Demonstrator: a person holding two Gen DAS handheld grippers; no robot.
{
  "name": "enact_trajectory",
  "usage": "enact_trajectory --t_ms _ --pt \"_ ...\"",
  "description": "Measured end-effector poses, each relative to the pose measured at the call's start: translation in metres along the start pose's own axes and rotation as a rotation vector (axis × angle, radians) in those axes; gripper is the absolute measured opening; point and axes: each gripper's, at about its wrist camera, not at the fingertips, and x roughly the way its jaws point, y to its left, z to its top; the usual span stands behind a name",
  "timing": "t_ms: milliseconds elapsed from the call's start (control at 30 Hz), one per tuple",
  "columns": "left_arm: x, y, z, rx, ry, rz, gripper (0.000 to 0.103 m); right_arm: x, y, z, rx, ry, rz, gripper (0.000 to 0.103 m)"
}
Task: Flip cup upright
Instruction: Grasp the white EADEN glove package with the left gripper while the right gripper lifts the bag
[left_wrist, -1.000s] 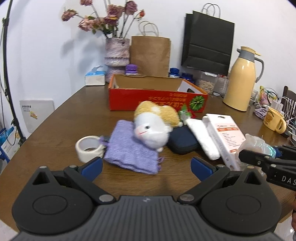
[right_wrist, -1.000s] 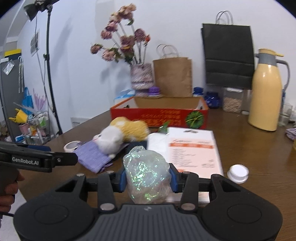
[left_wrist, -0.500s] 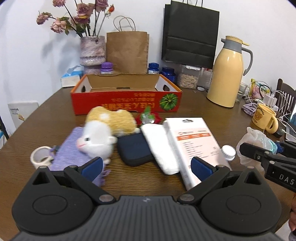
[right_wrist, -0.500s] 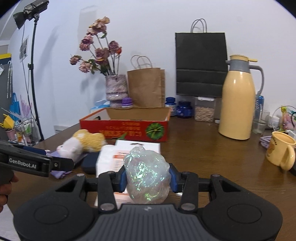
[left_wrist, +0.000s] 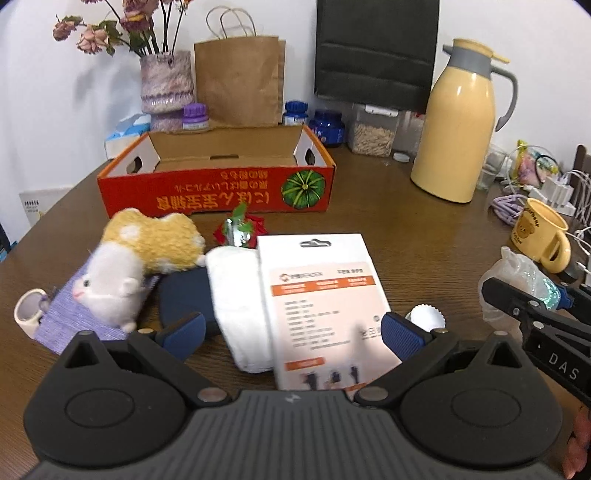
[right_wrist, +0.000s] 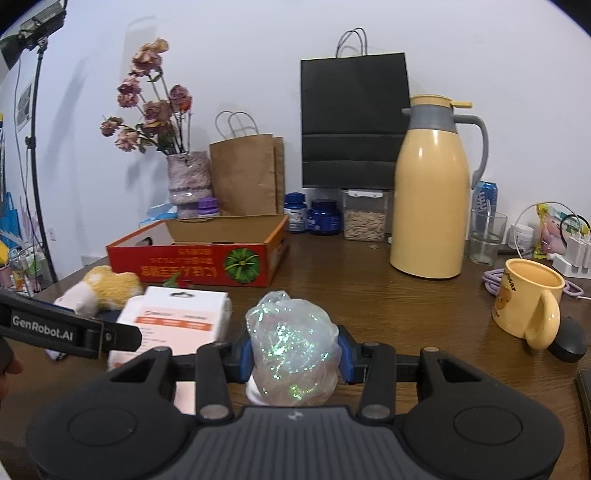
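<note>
Right gripper (right_wrist: 293, 356) clamps a crinkled glittery cup (right_wrist: 292, 350) above the table (right_wrist: 369, 295). Left gripper (left_wrist: 291, 330) hangs wide, holding nothing, over a white packet (left_wrist: 325, 306). Far left, an empty red box (left_wrist: 218, 184); right, a yellow mug (right_wrist: 528, 301) and a thermos (right_wrist: 430, 192).

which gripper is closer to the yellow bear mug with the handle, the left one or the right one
The right. The right gripper, shut on a crinkly iridescent plastic-wrapped cup, sits just short of the yellow bear mug. The left gripper hangs open over the white retail package, farther away.
</note>
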Motion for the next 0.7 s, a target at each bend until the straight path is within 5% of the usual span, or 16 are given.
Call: enact_trajectory --t_ms 700 --pt "0.039 -0.043 0.018 -0.060 0.141 0.126 0.103 0.027 -0.040 -0.009 0.094 -0.006 0.017 0.042"
